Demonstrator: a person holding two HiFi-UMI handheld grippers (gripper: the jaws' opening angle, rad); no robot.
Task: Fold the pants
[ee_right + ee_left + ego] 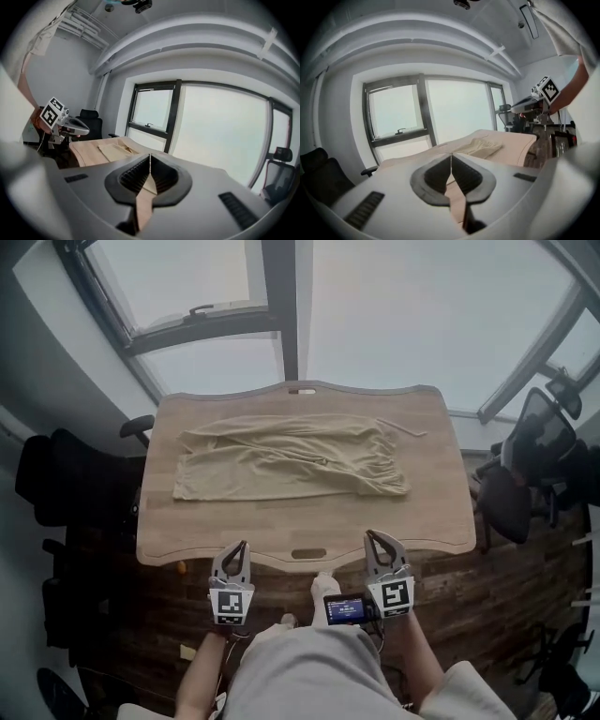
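Beige pants (286, 458) lie spread across the wooden table (309, 531), waistband to the right, legs folded together toward the left. In the left gripper view the pants (483, 145) show far ahead, and in the right gripper view they lie as a flat pale patch (117, 151). My left gripper (240, 546) hovers at the table's near edge, shut and empty. At the same edge further right is my right gripper (372, 535), shut too with nothing in it. Both stay short of the cloth. In each gripper view the jaws meet at the tips (451, 154) (150, 155).
A thin stick-like object (401, 428) lies on the table beyond the waistband. Black office chairs stand to the left (56, 474) and right (539, 460). Large windows rise behind the table. The table's front edge has a cut-out handle (308, 554).
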